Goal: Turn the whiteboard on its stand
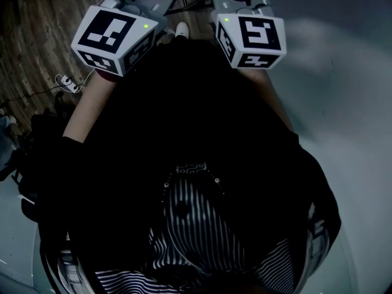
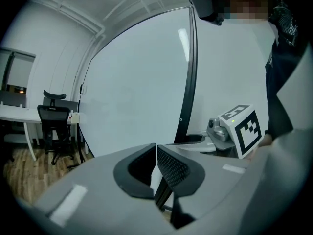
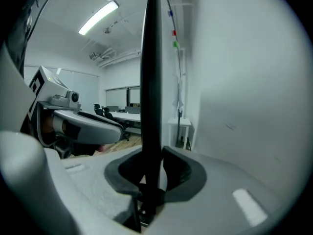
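The whiteboard (image 2: 132, 92) is a big white panel in a thin black frame (image 2: 188, 82). In the right gripper view the frame (image 3: 150, 82) shows edge-on, with the board's face (image 3: 244, 106) to its right. My right gripper (image 3: 151, 165) is shut on this frame, a pad on each side. My left gripper (image 2: 156, 148) is shut, tips together, with nothing seen between them. It sits left of the frame, beside the right gripper's marker cube (image 2: 242, 130). The head view shows only both cubes (image 1: 113, 38) (image 1: 251, 38); the jaws are out of frame.
An office chair (image 2: 53, 116) and a white desk (image 2: 14, 114) stand at the far left on wooden floor (image 1: 37, 35). A cable with a plug (image 1: 68, 83) lies on the floor. A small white table (image 3: 180, 126) stands beyond the board's edge.
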Available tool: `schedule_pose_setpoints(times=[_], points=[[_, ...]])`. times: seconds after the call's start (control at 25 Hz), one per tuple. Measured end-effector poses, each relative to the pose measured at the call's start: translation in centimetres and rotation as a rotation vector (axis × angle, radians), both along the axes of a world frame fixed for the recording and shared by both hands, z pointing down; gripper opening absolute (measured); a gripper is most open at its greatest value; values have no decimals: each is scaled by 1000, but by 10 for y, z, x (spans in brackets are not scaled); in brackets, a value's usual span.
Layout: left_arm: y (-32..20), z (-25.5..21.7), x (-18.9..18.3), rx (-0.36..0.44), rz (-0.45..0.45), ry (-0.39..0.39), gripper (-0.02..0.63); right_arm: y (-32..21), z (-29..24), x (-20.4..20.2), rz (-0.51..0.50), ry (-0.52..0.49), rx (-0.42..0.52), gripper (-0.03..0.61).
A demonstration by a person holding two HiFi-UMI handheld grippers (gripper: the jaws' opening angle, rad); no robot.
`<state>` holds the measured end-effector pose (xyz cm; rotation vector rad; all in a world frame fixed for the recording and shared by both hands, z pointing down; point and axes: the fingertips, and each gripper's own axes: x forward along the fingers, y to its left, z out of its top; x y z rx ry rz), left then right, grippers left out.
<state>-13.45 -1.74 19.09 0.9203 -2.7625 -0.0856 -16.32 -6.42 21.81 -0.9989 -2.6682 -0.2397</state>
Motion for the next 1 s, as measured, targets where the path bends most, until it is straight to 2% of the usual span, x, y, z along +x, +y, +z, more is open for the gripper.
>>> schedule_pose_setpoints(times=[0.2, 0.4, 0.68, 0.8, 1.0], points=[[6, 2, -3, 21, -34, 17, 8, -3, 0, -6, 20, 9, -26, 91], [10, 3, -5, 33, -46, 17, 8, 3, -1, -16, 6, -7, -12, 95], [4, -15, -15, 37, -74, 10, 8, 21, -24, -57, -26, -16, -42, 95], [11, -15, -7, 21, -113, 10, 8, 21, -25, -70, -32, -11, -63, 97], [33, -2, 19, 6, -194, 39, 8, -18, -17, -79, -8, -2, -54, 94]])
